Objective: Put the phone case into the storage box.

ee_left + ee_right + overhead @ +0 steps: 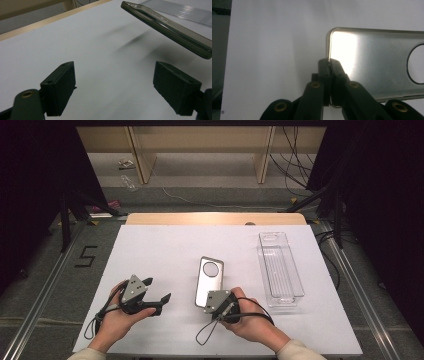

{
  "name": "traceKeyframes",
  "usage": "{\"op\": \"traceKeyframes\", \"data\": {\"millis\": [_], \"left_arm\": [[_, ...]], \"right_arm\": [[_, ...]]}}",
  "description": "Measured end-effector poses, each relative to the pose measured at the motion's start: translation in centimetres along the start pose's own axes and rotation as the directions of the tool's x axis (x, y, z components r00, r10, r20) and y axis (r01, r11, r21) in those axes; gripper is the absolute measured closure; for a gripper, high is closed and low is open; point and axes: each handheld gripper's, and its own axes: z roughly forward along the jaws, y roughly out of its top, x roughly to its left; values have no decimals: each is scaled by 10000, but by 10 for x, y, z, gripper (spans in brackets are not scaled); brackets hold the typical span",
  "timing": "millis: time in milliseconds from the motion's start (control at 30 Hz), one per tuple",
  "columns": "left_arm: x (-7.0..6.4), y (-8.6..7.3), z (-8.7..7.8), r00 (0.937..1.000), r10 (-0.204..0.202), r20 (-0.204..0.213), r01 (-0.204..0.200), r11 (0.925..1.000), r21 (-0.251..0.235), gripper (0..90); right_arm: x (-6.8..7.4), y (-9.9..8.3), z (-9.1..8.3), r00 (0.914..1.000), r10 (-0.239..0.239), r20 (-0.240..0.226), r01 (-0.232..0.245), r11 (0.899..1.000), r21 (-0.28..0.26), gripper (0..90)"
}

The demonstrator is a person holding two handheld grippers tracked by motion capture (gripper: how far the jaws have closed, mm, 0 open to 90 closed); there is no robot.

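A see-through phone case (210, 275) with a round camera hole lies lengthwise at the middle of the white table (160, 245). My right gripper (204, 306) is shut on the rim of its near short edge. In the right gripper view the gripper (329, 65) pinches that rim near a corner of the case (374, 62). My left gripper (158, 290) stands open to the left of the case with nothing in it. In the left gripper view the case (170, 27) hangs tilted above the table, ahead and to the right of the open gripper (122, 92).
A clear, long plastic tray (280, 270) lies on the right part of the table; its ribbed floor (185, 10) shows beyond the case. Past the table's far wooden edge (215, 218) are the floor, cables and shelf legs.
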Motion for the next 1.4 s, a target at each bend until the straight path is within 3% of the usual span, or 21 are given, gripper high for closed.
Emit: {"op": "traceKeyframes", "data": {"millis": [433, 733, 1033, 1400], "left_arm": [[1, 6, 0, 10000, -15, -45, 15, 10000, 16, 178], [2, 19, 5, 9991, -430, 48, 430, 9991, -5, 182], [3, 37, 12, 9977, -631, 259, 637, 9977, -223, 198], [-3, 52, 28, 9946, -800, 662, 806, 9967, -58, 211]], "right_arm": [[3, -5, -3, 9993, -385, 36, 386, 9990, -221, 895], [7, -7, -3, 9985, -546, -80, 545, 9983, -221, 895], [10, -5, -3, 9975, -697, -65, 694, 9968, -403, 895], [13, -4, -4, 9973, -729, 92, 734, 9955, -596, 895]]}}
